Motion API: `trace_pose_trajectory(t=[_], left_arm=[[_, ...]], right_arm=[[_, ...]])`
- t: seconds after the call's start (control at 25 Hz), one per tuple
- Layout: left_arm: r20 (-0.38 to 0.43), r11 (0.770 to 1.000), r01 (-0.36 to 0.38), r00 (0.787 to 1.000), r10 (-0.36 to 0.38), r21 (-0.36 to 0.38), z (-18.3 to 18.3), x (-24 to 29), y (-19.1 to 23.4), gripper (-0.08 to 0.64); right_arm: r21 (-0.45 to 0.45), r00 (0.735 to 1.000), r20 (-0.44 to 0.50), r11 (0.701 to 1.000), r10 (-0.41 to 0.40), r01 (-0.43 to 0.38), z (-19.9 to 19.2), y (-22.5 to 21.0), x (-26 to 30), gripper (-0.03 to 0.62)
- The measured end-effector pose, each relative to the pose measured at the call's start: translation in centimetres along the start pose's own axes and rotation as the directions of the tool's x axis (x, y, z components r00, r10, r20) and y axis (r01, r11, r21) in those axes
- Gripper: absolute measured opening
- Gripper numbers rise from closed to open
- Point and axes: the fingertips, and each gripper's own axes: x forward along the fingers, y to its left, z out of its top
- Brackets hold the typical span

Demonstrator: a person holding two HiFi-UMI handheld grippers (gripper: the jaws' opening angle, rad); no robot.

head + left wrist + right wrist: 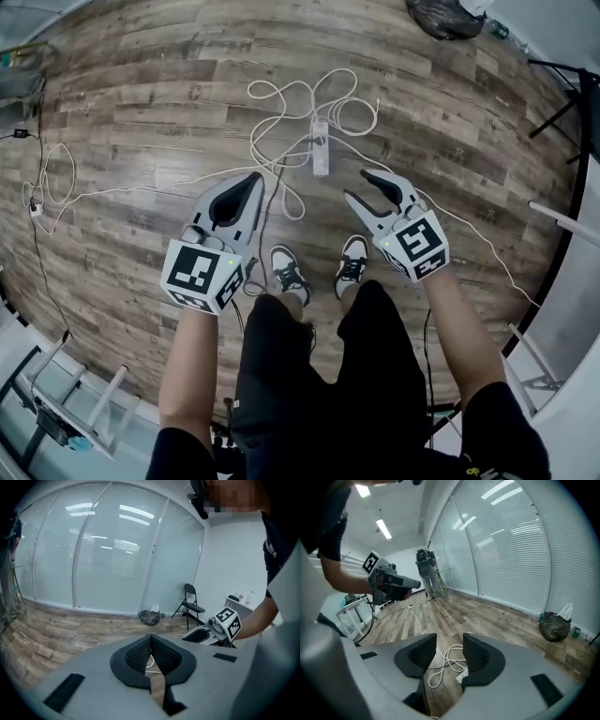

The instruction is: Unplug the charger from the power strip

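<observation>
Legs (309,366) below, the left gripper (255,178) hangs with jaws pressed together on nothing and the right gripper (356,185) with jaws spread, empty, both well short of the white power strip (320,148) amid coiled cable (281,103) on the floor (141,94); I'd pin the strip, then draw its indistinct charger straight out.

A dark bag (150,617) sits near a folding chair (192,605).

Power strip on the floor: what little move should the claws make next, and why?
Probably lower the open right claw toward the power strip. It lies on the floor ahead of the shoes, beyond both claws, and the left claw is shut and empty.
</observation>
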Motion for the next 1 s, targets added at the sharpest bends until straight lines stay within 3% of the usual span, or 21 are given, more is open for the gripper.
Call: trace_pose_trajectory(t=[0.2,0.56,0.76,1.0], left_arm=[[-0.071,0.998,0.053,0.996,-0.051,0.031,-10.6,8.0,2.9,0.020],[-0.161,0.978,0.193,0.971,-0.178,0.080,-25.9,20.8,7.2,0.020],[-0.195,0.971,0.235,0.956,-0.221,0.052,-31.7,27.5,9.2,0.020],[-0.257,0.951,0.304,0.925,-0.281,0.056,-37.0,33.4,9.8,0.020]], right_arm=[[-0.110,0.989,-0.117,0.989,0.088,-0.101,-10.7,-1.5,8.0,0.204],[-0.171,0.957,-0.231,0.961,0.177,-0.219,-25.9,-4.6,19.6,0.210],[-0.253,0.940,-0.276,0.929,0.199,-0.271,-31.2,-5.8,24.2,0.210],[-0.319,0.926,-0.293,0.889,0.237,-0.329,-34.1,-6.6,27.3,0.210]])
